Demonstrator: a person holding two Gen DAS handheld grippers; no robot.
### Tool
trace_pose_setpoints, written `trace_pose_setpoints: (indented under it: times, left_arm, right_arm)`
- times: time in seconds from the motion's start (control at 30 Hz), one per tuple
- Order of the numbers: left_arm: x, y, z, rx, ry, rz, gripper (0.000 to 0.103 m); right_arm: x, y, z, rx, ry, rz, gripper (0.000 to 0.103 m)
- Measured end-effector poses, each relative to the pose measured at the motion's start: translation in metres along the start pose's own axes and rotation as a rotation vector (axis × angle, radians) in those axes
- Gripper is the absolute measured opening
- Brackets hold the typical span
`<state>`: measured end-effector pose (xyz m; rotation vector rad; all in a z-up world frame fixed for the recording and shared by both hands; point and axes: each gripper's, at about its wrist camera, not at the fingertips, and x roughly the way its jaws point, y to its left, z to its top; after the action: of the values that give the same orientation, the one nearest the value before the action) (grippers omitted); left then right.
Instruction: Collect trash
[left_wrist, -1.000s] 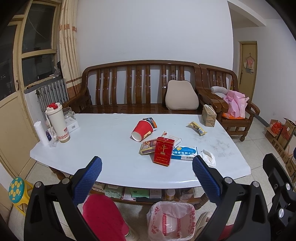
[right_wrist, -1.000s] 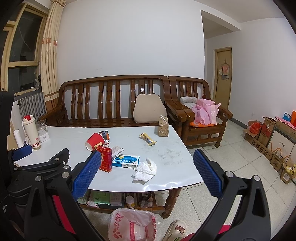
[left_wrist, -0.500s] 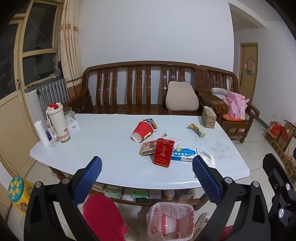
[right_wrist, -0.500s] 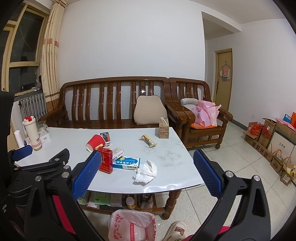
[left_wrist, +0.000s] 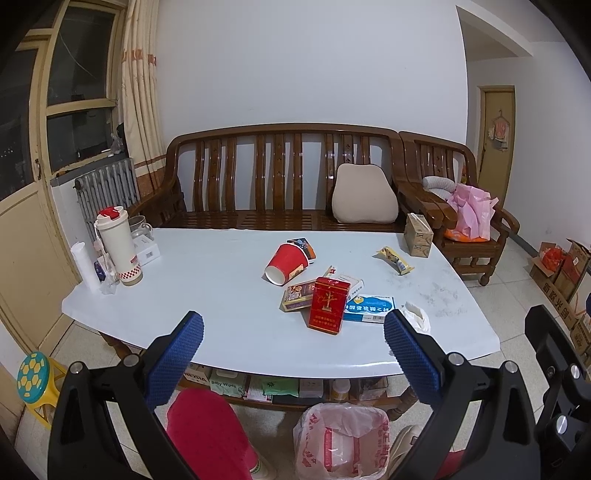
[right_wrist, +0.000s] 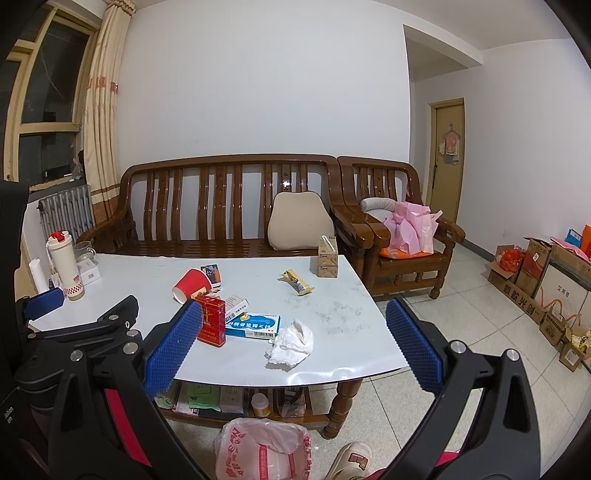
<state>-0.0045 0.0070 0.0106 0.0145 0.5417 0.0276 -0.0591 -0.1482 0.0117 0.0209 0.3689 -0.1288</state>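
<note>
Little is changed from a second ago: both views are raised slightly and drawn back, while the litter on the table (left_wrist: 207, 295) lies exactly as it did. Nothing has been collected yet, so the task is judged to be at its very start.

The left hand-held gripper (left_wrist: 293, 363) is held with its blue pads wide apart and empty, short of the table's near edge. The right hand-held gripper (right_wrist: 290, 349) is likewise spread and empty, with the crumpled tissue (right_wrist: 291, 343) seen between its fingers, near the table's front edge.

The trash is gathered mid-table: a red paper cup (left_wrist: 286, 264) tipped on its side, a red cigarette pack (left_wrist: 328, 304) standing upright, a blue and white box (left_wrist: 369, 308) lying flat just beside it, and a snack wrapper (left_wrist: 395, 260) farther back, apart from the rest. The plastic trash bag (left_wrist: 341, 439) is seen open on the floor below the near edge of the table, between the two grippers.

The tissue is judged the easiest first pick for the right side.
</note>
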Motion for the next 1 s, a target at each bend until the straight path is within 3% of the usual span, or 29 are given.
trace_pose_setpoints:
  times: [0.67, 0.83, 1.0]
  left_arm:
    - [0.003, 0.002, 0.007, 0.005, -0.008, 0.012, 0.095]
    - [0.02, 0.011, 0.018, 0.038, 0.066, -0.059, 0.095]
    - [0.042, 0.041, 0.039, 0.028, 0.086, -0.117, 0.095]
  right_arm:
    - [0.005, -0.004, 0.01, -0.009, 0.0, 0.013, 0.098]
    - [0.025, -0.01, 0.019, -0.037, 0.017, 0.034, 0.098]
    - [0.047, -0.019, 0.024, -0.058, 0.045, 0.045, 0.098]
